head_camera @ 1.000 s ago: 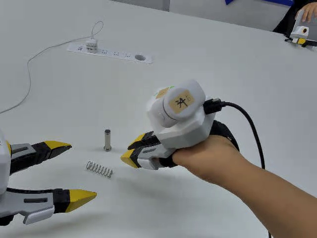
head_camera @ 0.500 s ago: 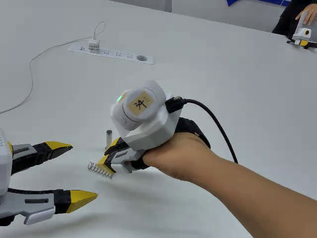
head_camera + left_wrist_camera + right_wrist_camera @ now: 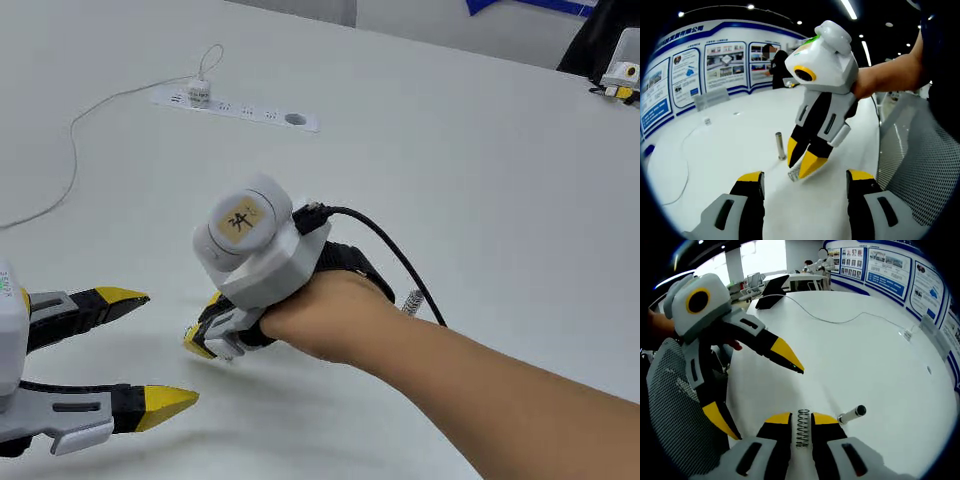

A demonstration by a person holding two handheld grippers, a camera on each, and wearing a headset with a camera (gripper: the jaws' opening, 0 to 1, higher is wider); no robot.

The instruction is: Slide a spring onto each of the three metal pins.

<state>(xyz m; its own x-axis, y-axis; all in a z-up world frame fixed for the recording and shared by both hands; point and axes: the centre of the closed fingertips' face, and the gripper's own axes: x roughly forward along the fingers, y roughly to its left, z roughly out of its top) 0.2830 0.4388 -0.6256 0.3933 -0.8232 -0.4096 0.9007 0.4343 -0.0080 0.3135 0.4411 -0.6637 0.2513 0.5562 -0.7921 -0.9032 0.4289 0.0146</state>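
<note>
Step in hand, as I judge it, is the spring pickup: the right claw (image 3: 205,342) pinches the spring (image 3: 801,427) lengthwise between its jaws, low on the bench (image 3: 450,150). An upright pin (image 3: 852,414) stands just beside its tips. The left claw (image 3: 172,348) hangs open nearby. Next comes lifting the spring and lining its bore up over the pin.

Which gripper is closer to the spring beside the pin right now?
Right. The right gripper has its jaws closed on the spring at the table; the left gripper hangs open, apart from it.
</note>
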